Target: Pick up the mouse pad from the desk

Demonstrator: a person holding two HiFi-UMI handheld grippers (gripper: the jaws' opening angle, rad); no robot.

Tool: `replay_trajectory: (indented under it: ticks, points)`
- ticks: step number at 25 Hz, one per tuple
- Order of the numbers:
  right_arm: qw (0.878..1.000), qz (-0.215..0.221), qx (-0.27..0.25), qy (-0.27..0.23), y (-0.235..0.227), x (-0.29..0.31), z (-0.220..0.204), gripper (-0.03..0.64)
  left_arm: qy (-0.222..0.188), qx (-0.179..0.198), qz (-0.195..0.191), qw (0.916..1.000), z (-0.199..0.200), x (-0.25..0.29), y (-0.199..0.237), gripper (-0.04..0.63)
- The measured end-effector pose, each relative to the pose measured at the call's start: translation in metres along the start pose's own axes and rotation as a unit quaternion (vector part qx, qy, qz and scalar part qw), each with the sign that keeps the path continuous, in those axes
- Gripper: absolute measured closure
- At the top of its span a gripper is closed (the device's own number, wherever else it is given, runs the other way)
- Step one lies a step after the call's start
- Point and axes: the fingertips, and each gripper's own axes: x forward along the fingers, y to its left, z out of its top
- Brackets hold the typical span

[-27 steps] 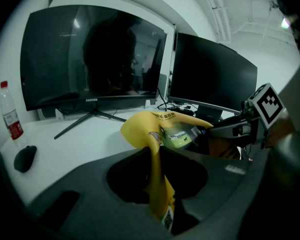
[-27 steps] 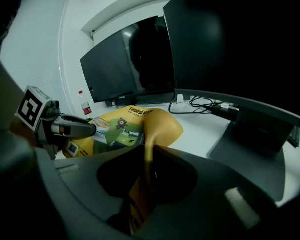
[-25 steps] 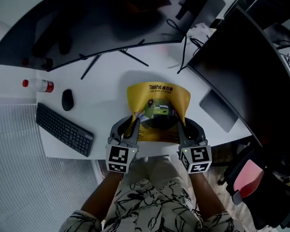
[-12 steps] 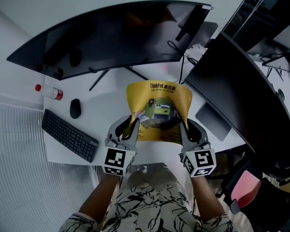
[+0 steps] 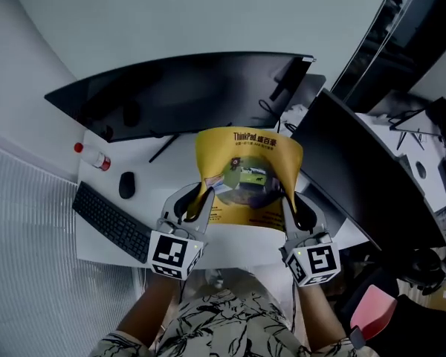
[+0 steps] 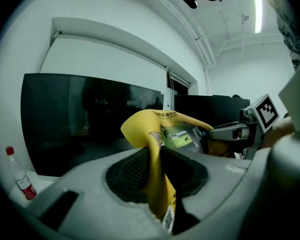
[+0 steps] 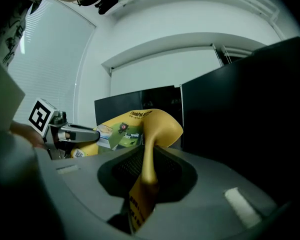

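The yellow mouse pad (image 5: 249,175) with a printed picture hangs in the air above the white desk (image 5: 160,171), sagging in the middle between both grippers. My left gripper (image 5: 203,197) is shut on its near left corner, and my right gripper (image 5: 287,198) is shut on its near right corner. In the left gripper view the pad (image 6: 157,149) is pinched edge-on between the jaws, with the right gripper (image 6: 215,132) at the far side. The right gripper view shows the pad (image 7: 152,134) clamped the same way, with the left gripper (image 7: 92,133) beyond it.
A wide curved monitor (image 5: 178,91) stands behind the pad and a second dark monitor (image 5: 364,169) at the right. A black mouse (image 5: 126,185), a black keyboard (image 5: 111,222) and a red-capped bottle (image 5: 95,157) lie at the desk's left. The person's patterned clothing (image 5: 223,326) is below.
Both grippers have risen with the mouse pad, which has come up off the desk and now stands higher against the monitor. The head view has tilted up, showing more wall.
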Motion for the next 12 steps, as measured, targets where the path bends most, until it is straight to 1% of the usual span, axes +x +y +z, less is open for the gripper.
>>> replay_trajectory:
  ticks: [5,12]
  points:
    - [0.999,0.001,-0.008,-0.037,0.004,-0.016,0.04,0.552,-0.037,0.006,0.003,0.9993,0.041,-0.016,-0.006,0.511]
    - [0.996,0.005,-0.03,-0.086,0.014,-0.034,0.082,0.554,-0.082,0.022,0.009,0.9964,0.082,-0.038,-0.01,0.508]
